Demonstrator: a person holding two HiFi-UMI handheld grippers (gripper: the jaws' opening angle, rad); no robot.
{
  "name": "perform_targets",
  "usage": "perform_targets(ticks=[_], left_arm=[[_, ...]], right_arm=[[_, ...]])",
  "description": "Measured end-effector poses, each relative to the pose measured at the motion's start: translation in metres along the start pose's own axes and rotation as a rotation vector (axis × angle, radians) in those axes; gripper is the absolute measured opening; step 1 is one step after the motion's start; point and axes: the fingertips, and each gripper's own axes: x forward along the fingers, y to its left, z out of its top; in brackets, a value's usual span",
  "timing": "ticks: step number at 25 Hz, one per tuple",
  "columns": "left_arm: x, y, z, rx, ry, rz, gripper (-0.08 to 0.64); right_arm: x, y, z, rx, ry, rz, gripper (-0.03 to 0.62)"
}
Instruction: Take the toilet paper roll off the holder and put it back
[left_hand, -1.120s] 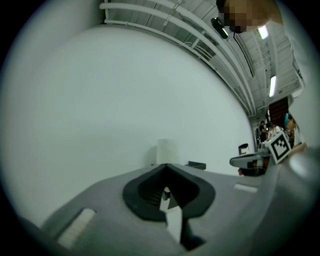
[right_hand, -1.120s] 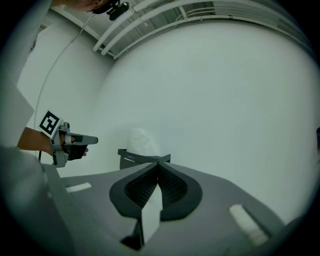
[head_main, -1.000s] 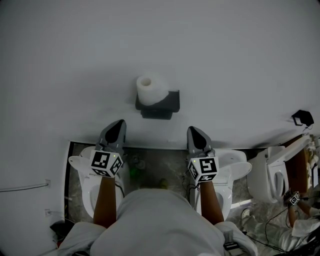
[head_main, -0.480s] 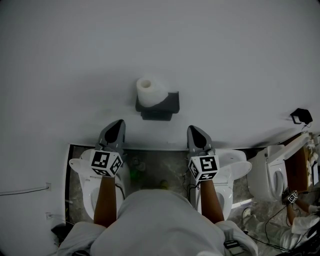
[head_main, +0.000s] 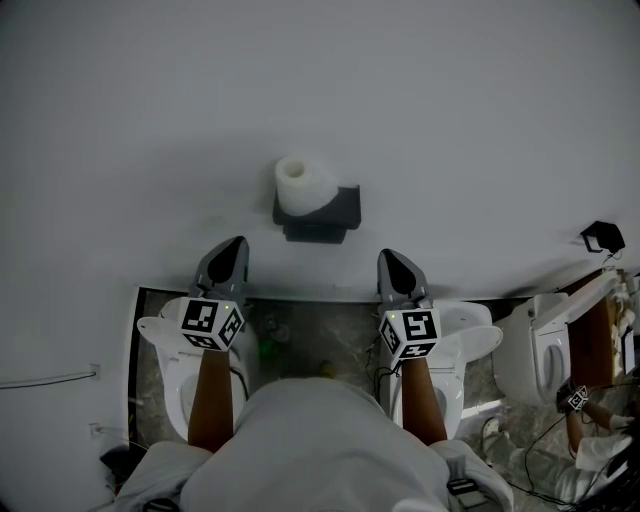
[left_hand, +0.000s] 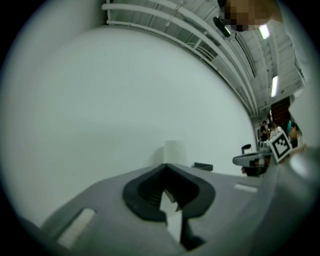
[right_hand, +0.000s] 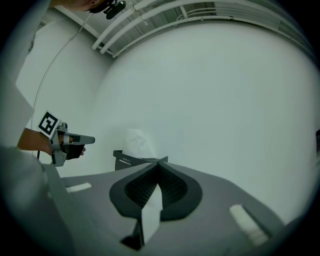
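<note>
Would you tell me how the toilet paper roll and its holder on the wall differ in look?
The toilet paper roll is white; the holder is dark grey. The roll is round, the holder boxy and straight-edged. In the head view the roll sits at the holder's left end; its right end is bare. They share one spot on the wall, touching.

The toilet paper roll (head_main: 303, 185) is white, its holder (head_main: 335, 210) dark grey. The left gripper (head_main: 236, 246) and right gripper (head_main: 389, 258) are grey with black-and-white squares.
</note>
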Motion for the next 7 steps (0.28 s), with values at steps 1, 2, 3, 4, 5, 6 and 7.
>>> perform_targets(ticks=[1,2,3,4,5,6,7], left_arm=[[0.0005,0.0011,0.0004,0.000,-0.001,0.001,0.000],[0.0012,0.0018,0.0009,0.001,-0.002,0.002,0.000],[0.0020,0.0020,0.0017,0.002,-0.003,0.003,0.000],[0.0029,0.0019,0.0025,0.003,-0.004,0.003,0.000],[0.0037,0.0017,0.0033,0.005,-0.006,0.003,0.000],[0.0046,0.0014,0.0041,0.006,-0.007,0.003,0.000],[0.0053,0.0011,0.0049,0.007,-0.008,0.003,0.000]], right_arm=[[0.0010,-0.0006,0.0001,0.000,0.000,0.000,0.000],[0.0017,-0.0011,0.0000,-0.001,-0.001,0.001,0.000],[0.0023,-0.0019,-0.0003,-0.002,0.000,0.001,-0.001],[0.0027,-0.0028,-0.0005,-0.004,0.000,0.001,0.000],[0.0029,-0.0037,-0.0007,-0.007,0.001,0.001,-0.001],[0.0031,-0.0048,-0.0008,-0.010,0.002,0.001,-0.001],[0.0033,-0.0058,-0.0010,-0.014,0.004,0.001,0.000]])
